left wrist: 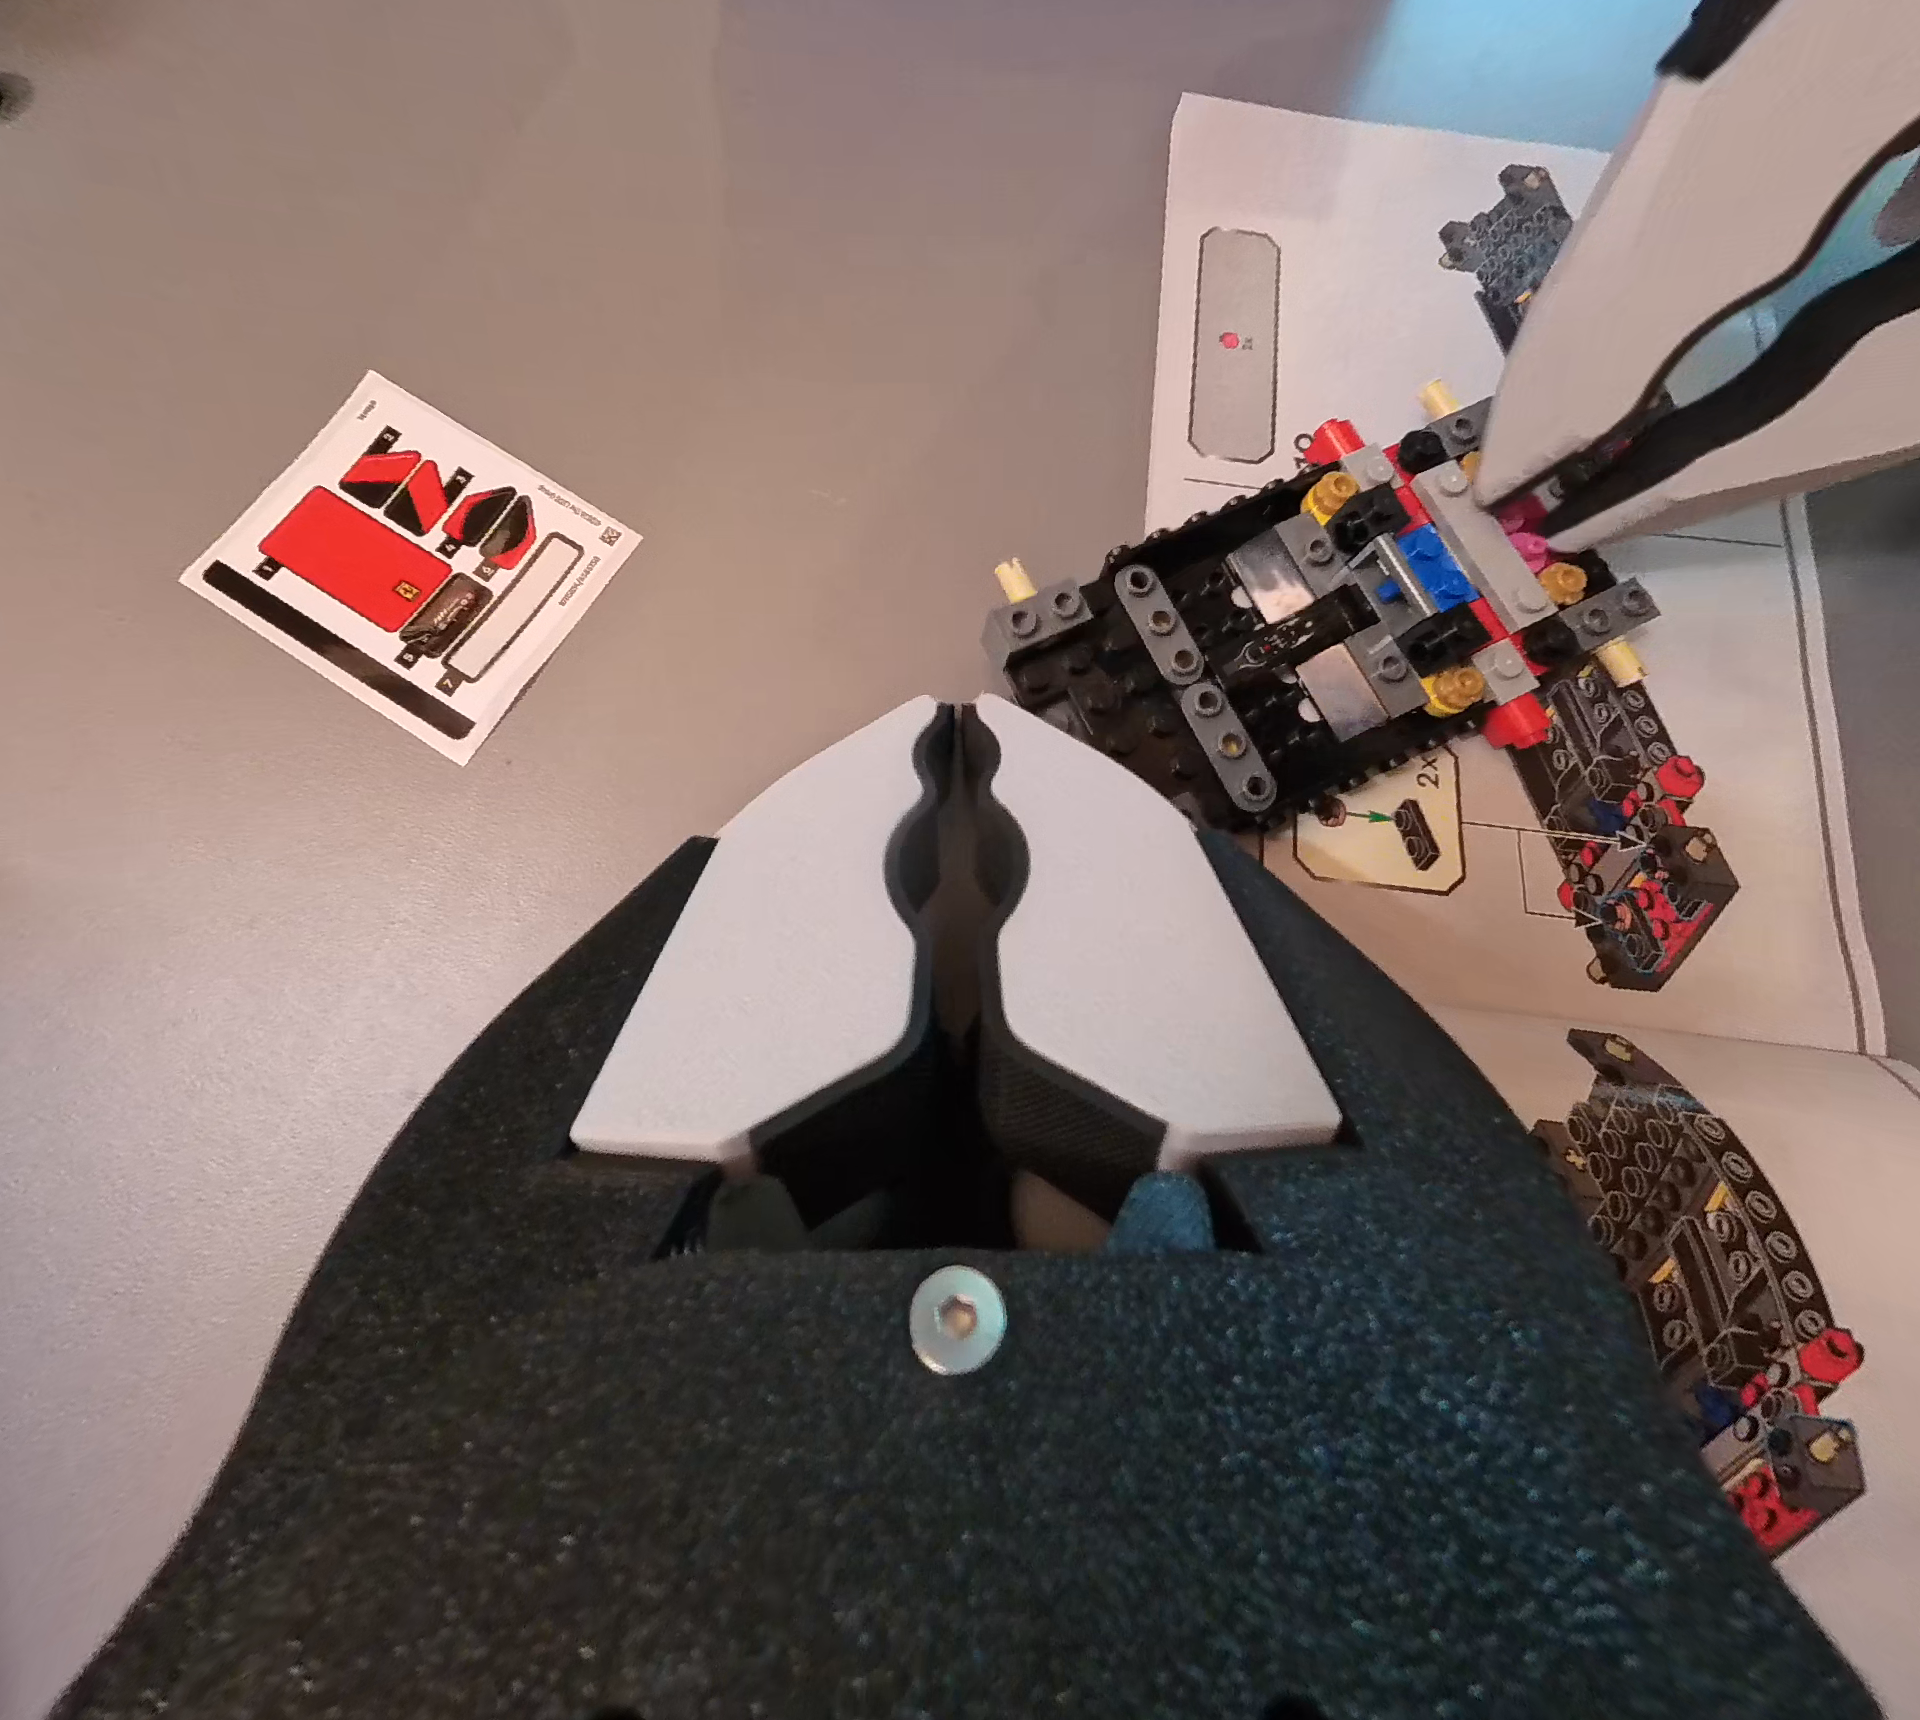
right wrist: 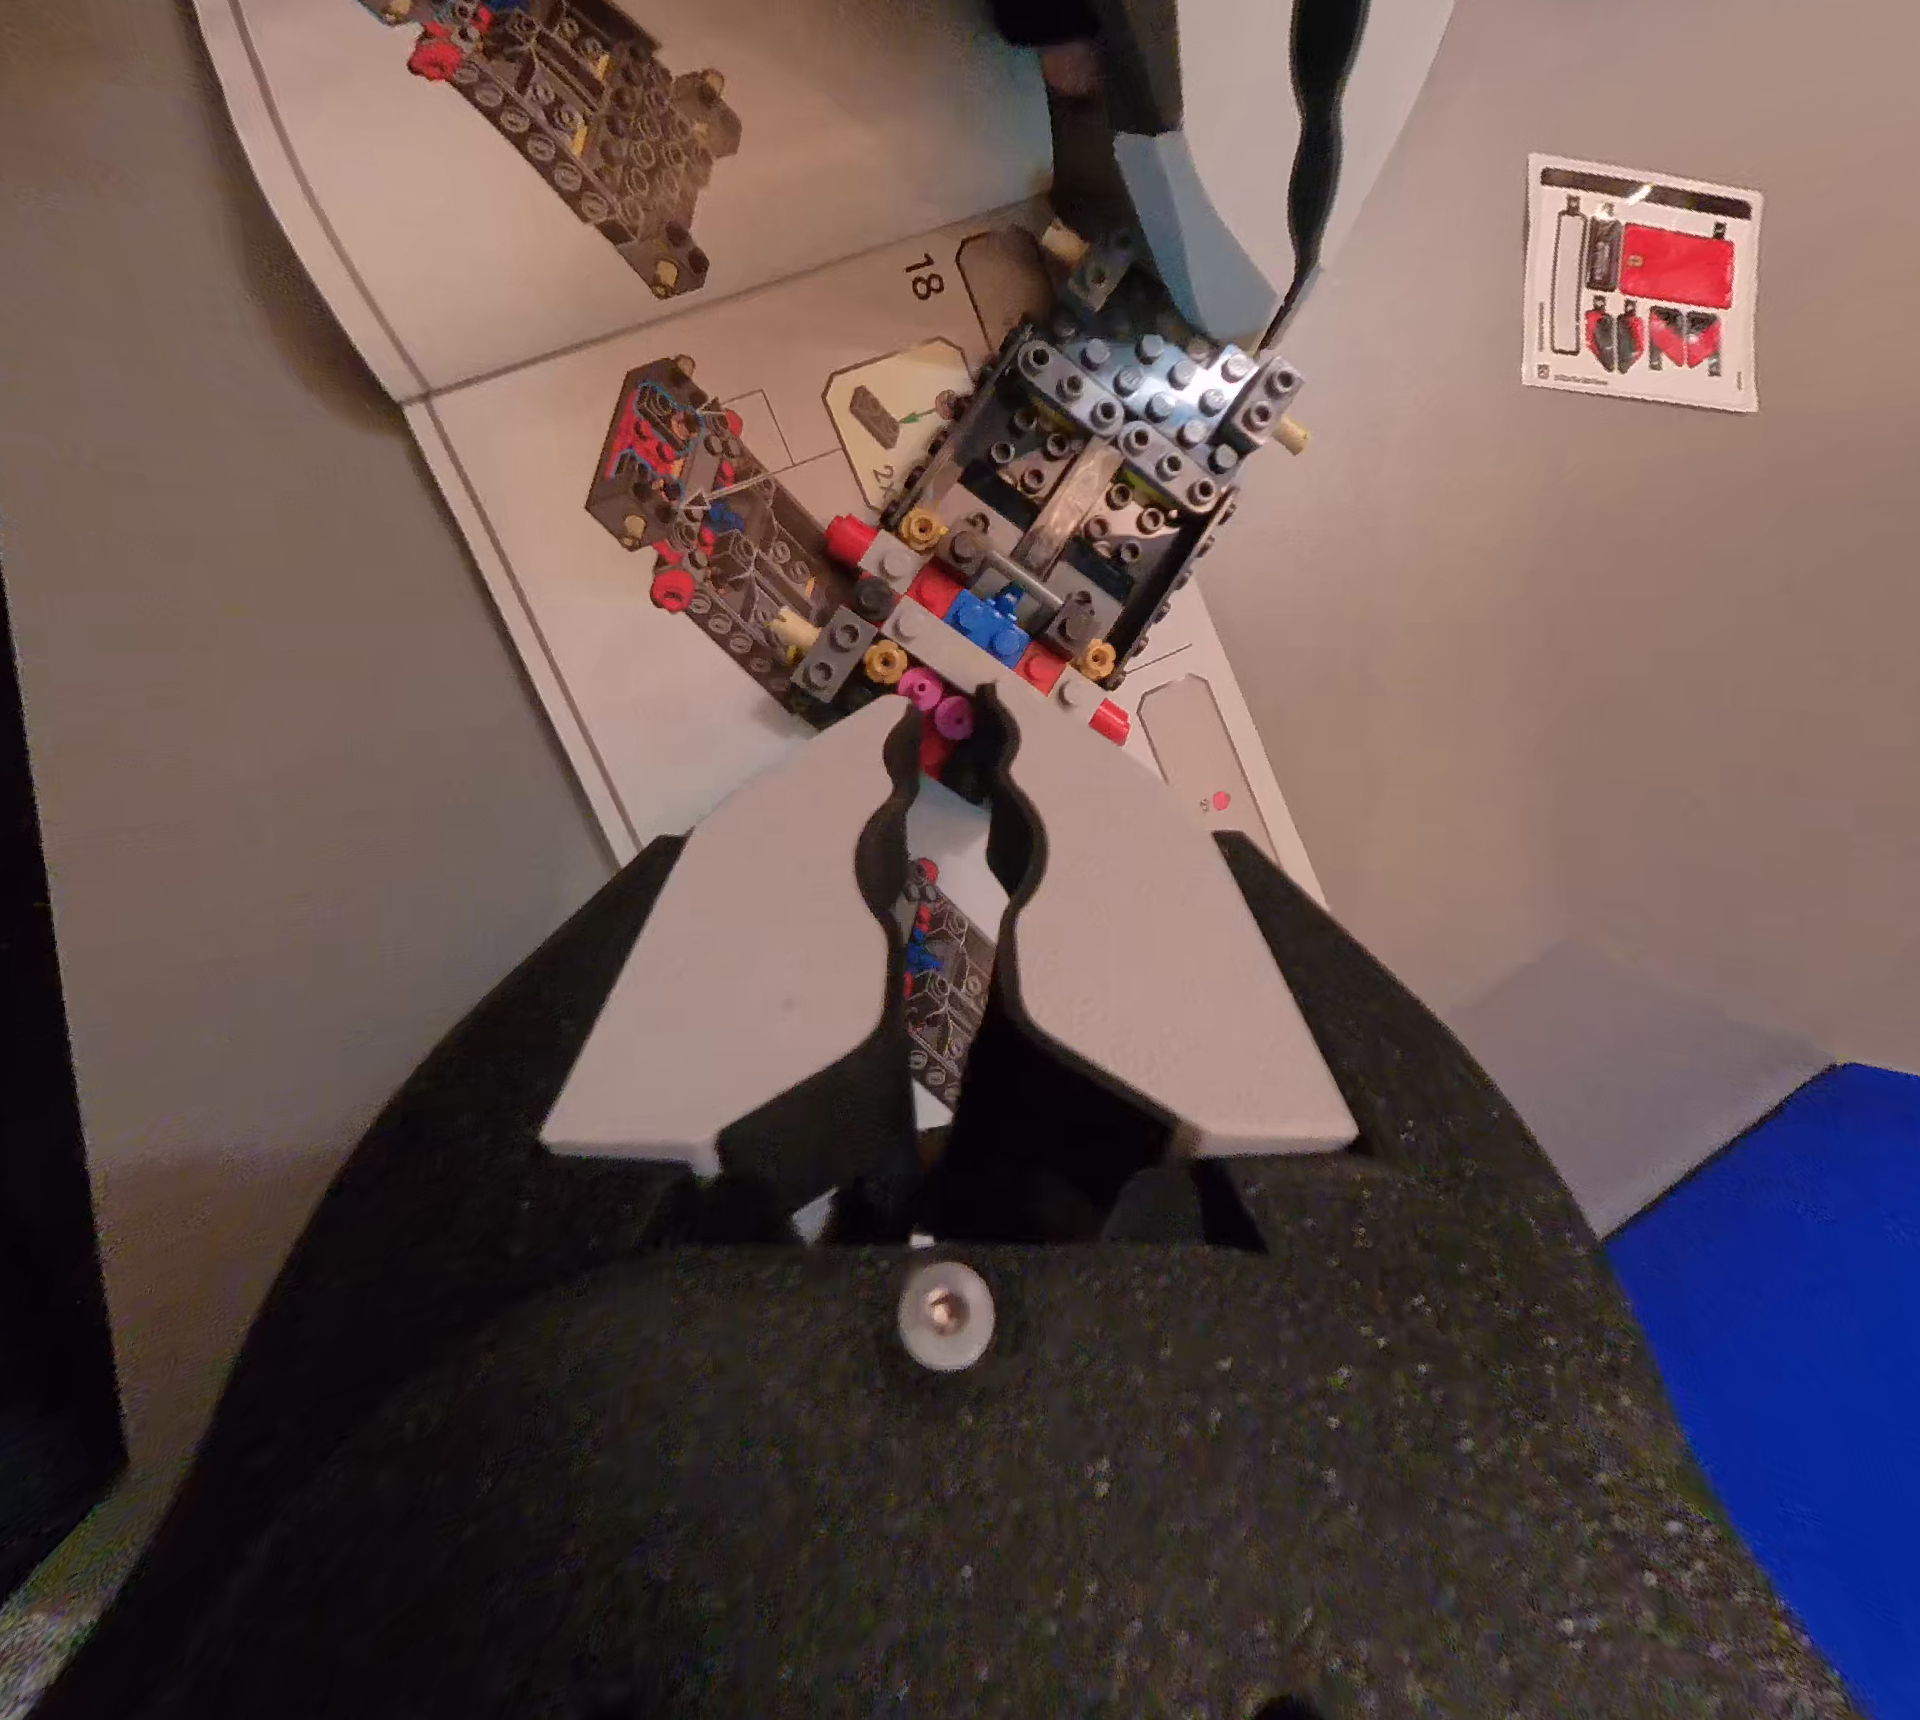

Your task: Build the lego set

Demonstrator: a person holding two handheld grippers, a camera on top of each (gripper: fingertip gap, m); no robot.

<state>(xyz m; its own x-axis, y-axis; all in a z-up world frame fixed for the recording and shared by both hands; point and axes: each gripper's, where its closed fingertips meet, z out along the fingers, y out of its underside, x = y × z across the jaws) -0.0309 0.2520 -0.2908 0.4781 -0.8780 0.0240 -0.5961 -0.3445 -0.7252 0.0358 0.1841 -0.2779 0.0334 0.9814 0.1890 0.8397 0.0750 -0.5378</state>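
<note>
Grey counter carries an open booklet under the lego car; left tongs pressed together, right tongs slightly parted around pink studs.

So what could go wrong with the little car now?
1. The right claw is at the car build's end beside the tiny pink pieces; a hard push might pop them off.
2. The car sits on the open instruction booklet, so it may slide.
3. The left claw is shut and seems only to lean on the car, so it might tip.
</note>
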